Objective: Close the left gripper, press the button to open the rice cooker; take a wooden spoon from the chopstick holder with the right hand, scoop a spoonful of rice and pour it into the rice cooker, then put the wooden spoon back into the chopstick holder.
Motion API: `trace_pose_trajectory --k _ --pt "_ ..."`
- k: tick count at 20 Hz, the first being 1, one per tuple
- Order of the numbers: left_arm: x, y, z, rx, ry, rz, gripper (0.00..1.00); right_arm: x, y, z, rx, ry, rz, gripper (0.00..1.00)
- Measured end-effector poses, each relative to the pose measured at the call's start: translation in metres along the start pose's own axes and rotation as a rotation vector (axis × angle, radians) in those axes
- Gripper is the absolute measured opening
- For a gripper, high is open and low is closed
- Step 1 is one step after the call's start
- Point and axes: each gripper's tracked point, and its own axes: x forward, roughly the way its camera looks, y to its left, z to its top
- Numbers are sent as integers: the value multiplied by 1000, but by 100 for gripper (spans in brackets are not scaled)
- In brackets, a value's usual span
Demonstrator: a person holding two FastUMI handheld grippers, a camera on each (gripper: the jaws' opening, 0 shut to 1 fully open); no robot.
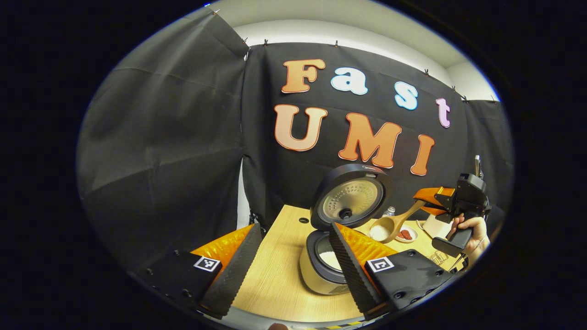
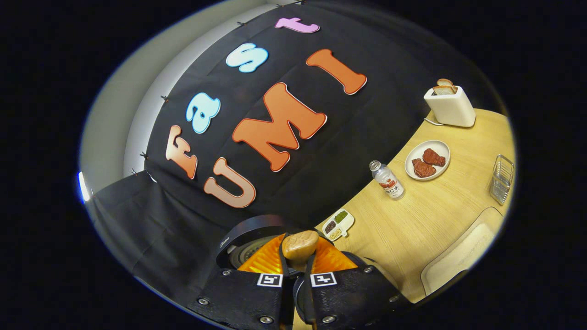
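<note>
At the bottom of the left gripper view, your left gripper (image 1: 293, 256) is spread wide with nothing between its ridged, saw-toothed fingers (image 1: 346, 266), held above the pale wood-grain table (image 1: 275, 279). Just past the right-hand finger sits the rice cooker (image 1: 321, 270), a rounded metal-sided pot with white rice in its bowl; its round dark lid (image 1: 351, 197) stands tilted up, dimpled metal inner plate facing you. Beyond it, your right gripper (image 1: 429, 201) pinches the handle of the wooden spoon (image 1: 390, 227), whose smooth oval bowl carries a heap of rice just right of the open cooker. In the right gripper view, that gripper (image 2: 298, 261) is pressed together on the spoon's rounded handle end (image 2: 300, 245), the cooker lid directly behind. Farther off stand a small sectioned dish (image 2: 338, 224), a bottle (image 2: 387, 179), a white plate (image 2: 440, 147), a wire chopstick holder (image 2: 501, 178) and a toaster (image 2: 450, 109).
</note>
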Motion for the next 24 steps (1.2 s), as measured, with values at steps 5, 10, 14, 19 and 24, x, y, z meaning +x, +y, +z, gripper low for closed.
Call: trace_pose_trajectory --k 5,10,14,19,24 --pt "-2 2 -1 -11 -2 -2 100 -1 7 -4 -28 6 21 8" --pt "-2 3 -2 -5 -3 2 100 -1 14 -11 -95 9 38 8" --pt "-1 4 -3 -2 -1 -2 100 -1 17 -14 -149 5 47 8" --pt "1 5 -3 3 2 -5 100 0 23 -15 -203 -4 66 8" --pt "2 4 -1 2 -1 -11 100 0 29 -17 -311 -19 80 8"
